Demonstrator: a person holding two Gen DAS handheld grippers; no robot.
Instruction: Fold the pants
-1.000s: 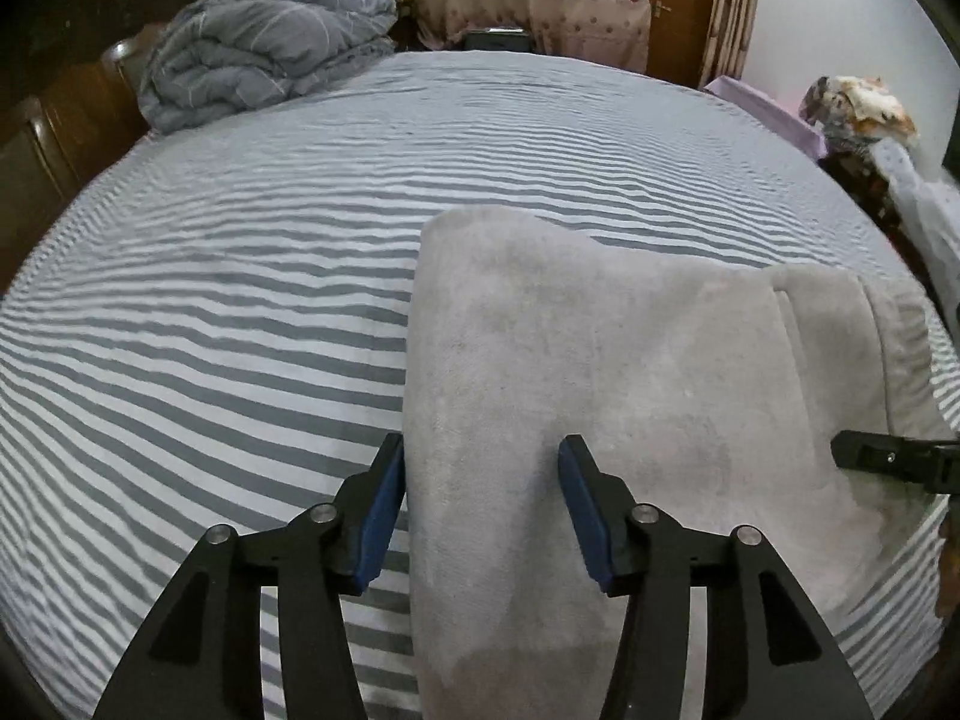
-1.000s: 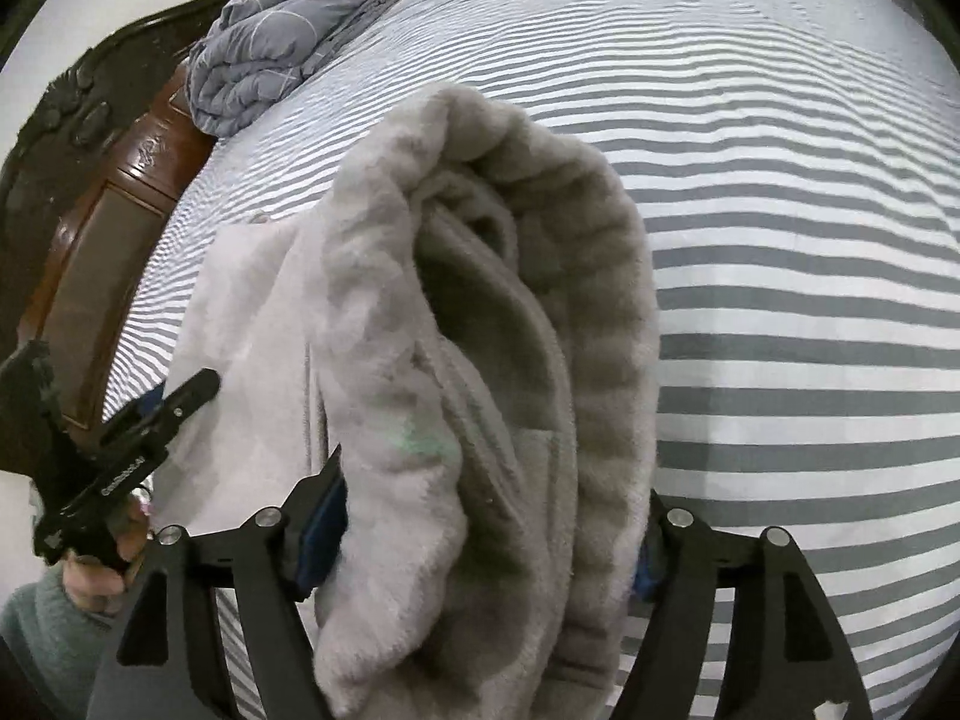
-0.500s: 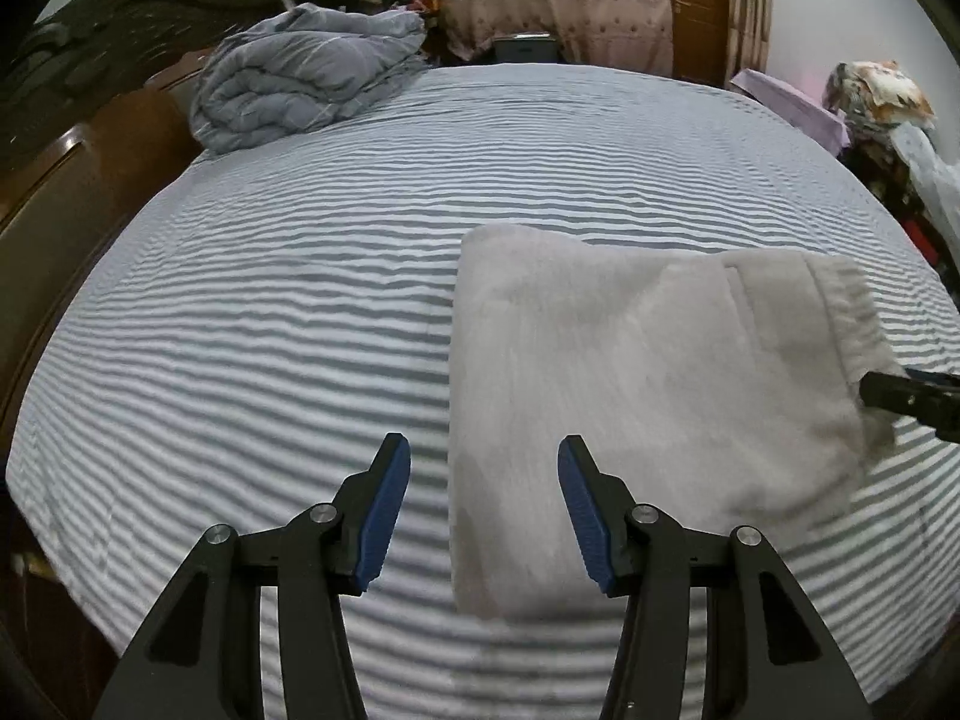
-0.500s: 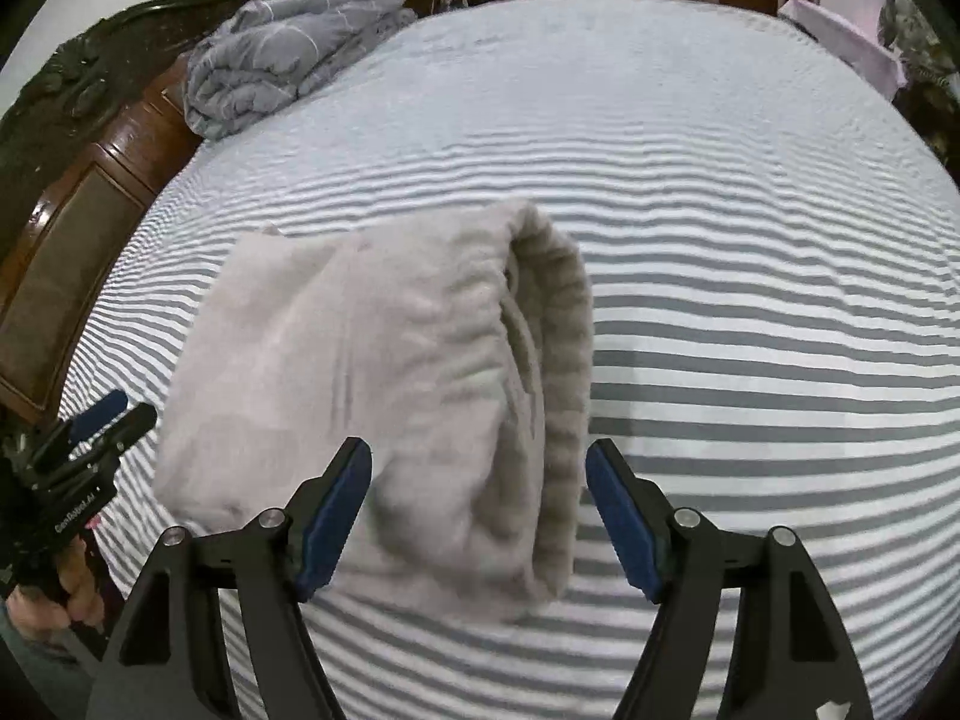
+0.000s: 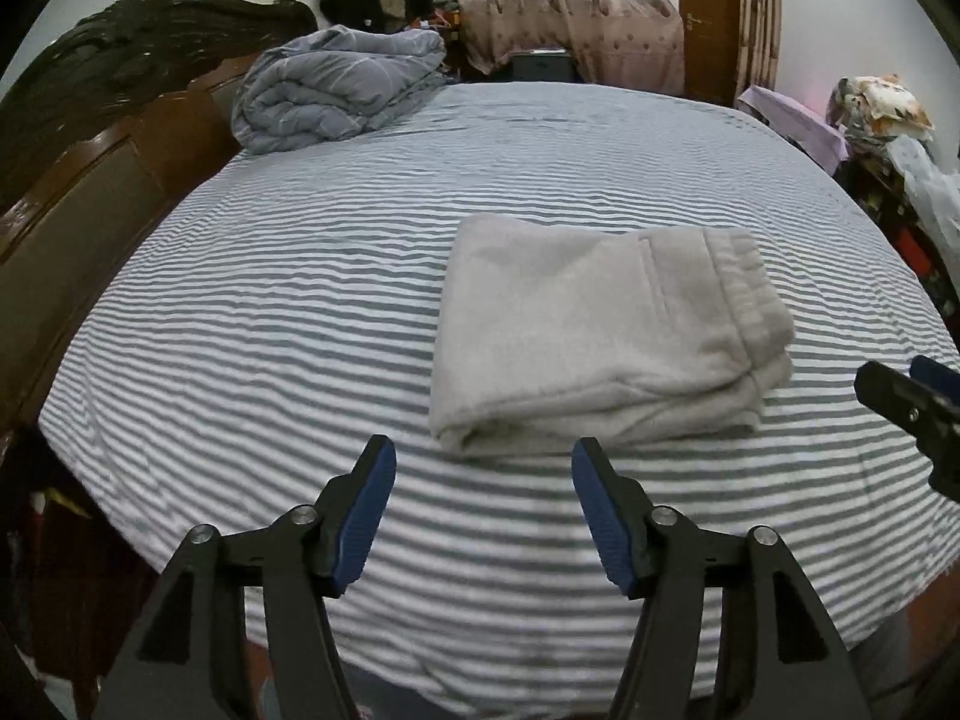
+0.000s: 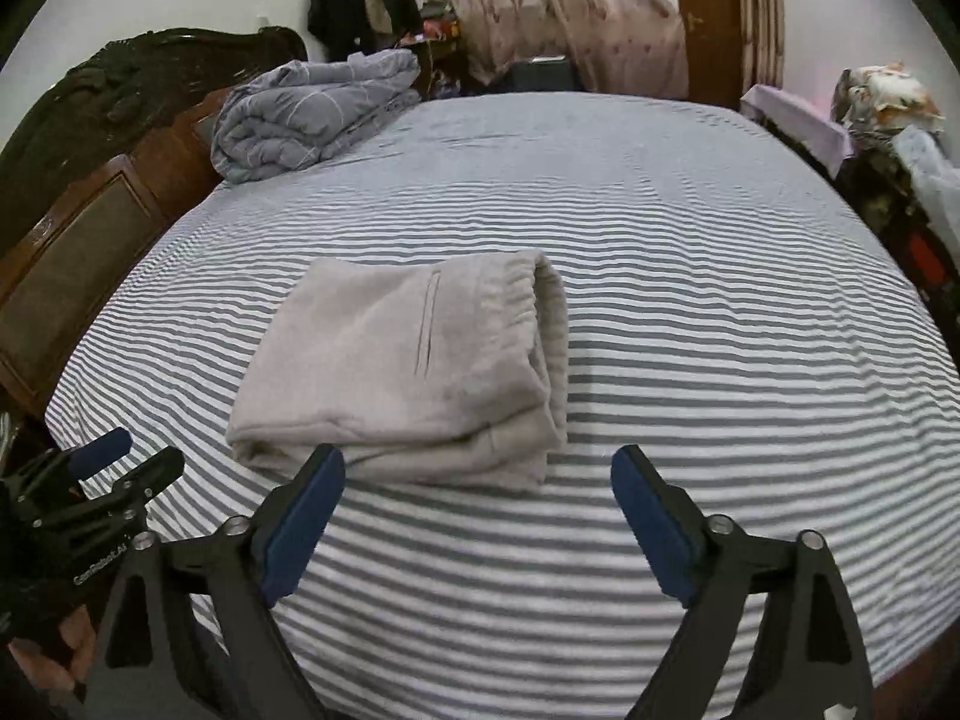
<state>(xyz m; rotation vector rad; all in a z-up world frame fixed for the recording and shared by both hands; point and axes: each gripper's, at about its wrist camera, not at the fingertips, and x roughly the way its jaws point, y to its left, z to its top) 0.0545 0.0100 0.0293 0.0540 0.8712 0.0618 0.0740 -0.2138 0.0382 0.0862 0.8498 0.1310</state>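
the pants (image 5: 606,330) are seen lying folded in a compact grey bundle on the striped bed sheet (image 5: 300,312), near its middle, with the elastic waistband at the right end and the fold edge toward the near side. the left gripper (image 5: 483,510) is held spread and empty above the near edge of the bed, clear of the cloth; its jaws have just been opening, and nothing is between them. the right gripper (image 6: 477,516) is likewise held wide and empty, just short of the bundle, its jaws having just been opening too.

the fold is judged to be finished, so the step in hand is the retreat. it is best done by keeping both grippers spread and lifted clear, so that no pad snags the soft fleece and the top layer is not dragged askew.

the underside layers of the bundle are hidden, so their evenness cannot be told. the legs' ends are not seen. a rumpled quilt (image 5: 336,90) is left at the headboard.
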